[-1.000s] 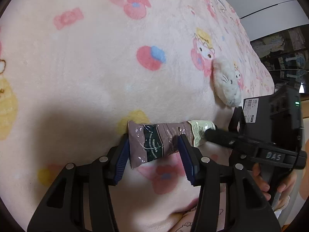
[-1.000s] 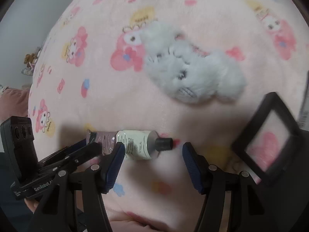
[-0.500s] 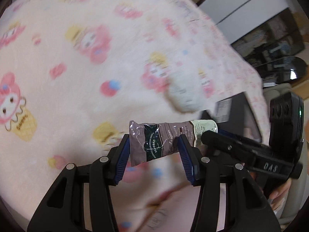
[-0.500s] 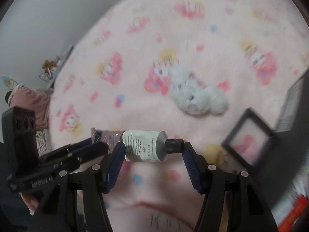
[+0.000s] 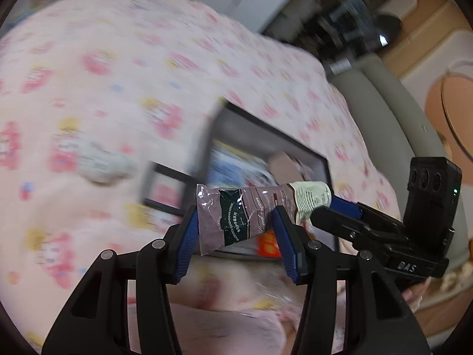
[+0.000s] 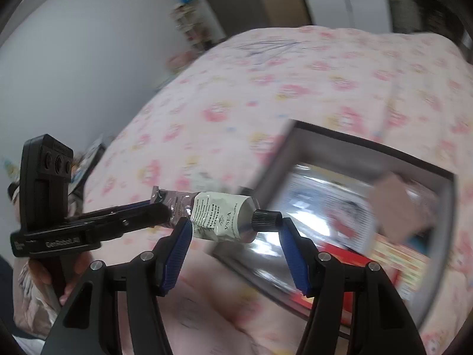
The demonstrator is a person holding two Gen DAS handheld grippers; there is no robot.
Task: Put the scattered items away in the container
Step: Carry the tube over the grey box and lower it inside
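A hand cream tube (image 5: pixel 251 210) with a mauve crimped end, a pale label and a black cap (image 6: pixel 266 221) is held in the air by both grippers. My left gripper (image 5: pixel 235 219) is shut on its mauve end. My right gripper (image 6: pixel 233 230) is shut on its capped end, one blue pad against the cap. The tube hangs above the near edge of a black open box (image 5: pixel 266 136), which also shows in the right wrist view (image 6: pixel 369 148). A grey plush toy (image 5: pixel 100 162) lies on the pink blanket to the left of the box.
The box holds several colourful packets (image 6: pixel 393 254) and a brown flat item (image 6: pixel 399 204). A small black frame (image 5: pixel 165 186) lies beside it on the patterned blanket (image 5: pixel 103 74). A grey sofa (image 5: pixel 393 112) and shelves stand beyond the bed.
Both grippers have lifted the tube off the blanket and carried it to the right, from beside the plush toy to above the black box. Both views are blurred by the motion.
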